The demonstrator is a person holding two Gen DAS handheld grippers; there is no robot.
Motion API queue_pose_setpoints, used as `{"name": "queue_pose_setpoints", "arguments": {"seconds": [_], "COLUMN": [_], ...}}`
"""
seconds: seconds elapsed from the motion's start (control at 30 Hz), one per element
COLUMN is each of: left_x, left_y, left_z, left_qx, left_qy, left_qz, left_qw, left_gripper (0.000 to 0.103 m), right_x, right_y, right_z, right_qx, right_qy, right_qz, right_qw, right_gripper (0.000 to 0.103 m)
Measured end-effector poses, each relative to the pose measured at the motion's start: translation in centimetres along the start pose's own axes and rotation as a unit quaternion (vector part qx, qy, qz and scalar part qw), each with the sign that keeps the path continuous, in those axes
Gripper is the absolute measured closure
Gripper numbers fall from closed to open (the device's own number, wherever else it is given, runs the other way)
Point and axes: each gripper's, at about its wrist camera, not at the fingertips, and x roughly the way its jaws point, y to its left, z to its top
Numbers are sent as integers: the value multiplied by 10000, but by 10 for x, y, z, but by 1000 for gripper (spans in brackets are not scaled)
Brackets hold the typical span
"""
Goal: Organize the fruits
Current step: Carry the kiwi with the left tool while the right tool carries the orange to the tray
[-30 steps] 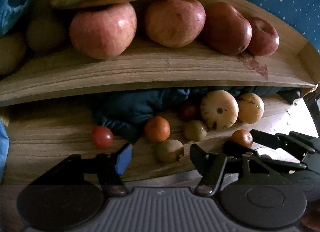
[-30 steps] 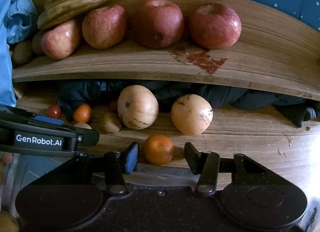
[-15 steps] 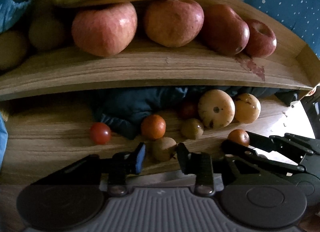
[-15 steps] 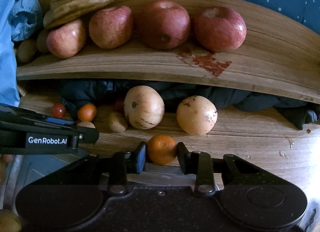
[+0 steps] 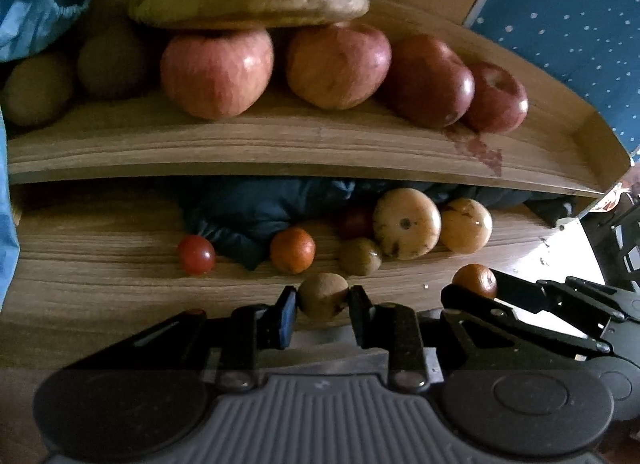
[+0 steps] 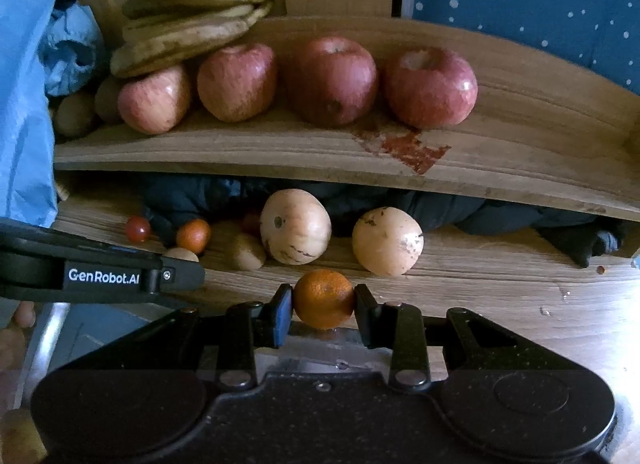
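The left gripper point(image 5: 323, 306) is closed on a small brown fruit point(image 5: 322, 295); its two pads press on the fruit's left and right sides, and the fruit sits right between the fingertips, at the near edge of the lower wooden shelf point(image 5: 100, 264). The jaws have just been closing, with this fruit between them. The right gripper point(image 6: 323, 304) is closed on a small orange point(image 6: 324, 298) in the same way, one pad on each side, also at the near edge of the lower shelf; its jaws have just been closing around this orange too. In the left wrist view the right gripper with its orange shows to the right of the left gripper, near it but apart. Farther on the lower shelf lie more fruits: a red tomato point(image 5: 196, 255) to the left, a second orange point(image 5: 292, 250) just beyond the brown fruit, another small brown fruit point(image 5: 360, 256) to its right, and two pale round fruits point(image 6: 295, 226) side by side, the left one just beside this second brown fruit. Behind them, under the upper shelf point(image 6: 520, 136), lies a dark cloth point(image 5: 248, 212). On the upper shelf four red apples point(image 6: 330, 80) stand in a row, and a bunch of bananas point(image 6: 192, 40) rests on the leftmost apples. A few brownish fruits point(image 5: 38, 90) lie at the far left of this shelf, beside a blue bag point(image 6: 24, 104).
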Motion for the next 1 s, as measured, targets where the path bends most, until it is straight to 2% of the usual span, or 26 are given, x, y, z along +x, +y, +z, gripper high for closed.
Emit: {"name": "queue_pose_setpoints", "arguments": {"seconds": [0.47, 1.0], "left_x": [-34, -58], "left_y": [-29, -66], "left_z": [-26, -74], "left_qx": [243, 452], "left_qy": [-92, 6], "left_qz": [-82, -182], "left_qw": [9996, 9988], "left_gripper": [72, 72], "right_x": [-53, -102], "right_y": [2, -2], "right_z": [-26, -85], "right_qx": [-220, -604], "right_qy": [-171, 47], "right_qz": [232, 488], "right_qw": [9993, 9970], "right_gripper": [68, 68]}}
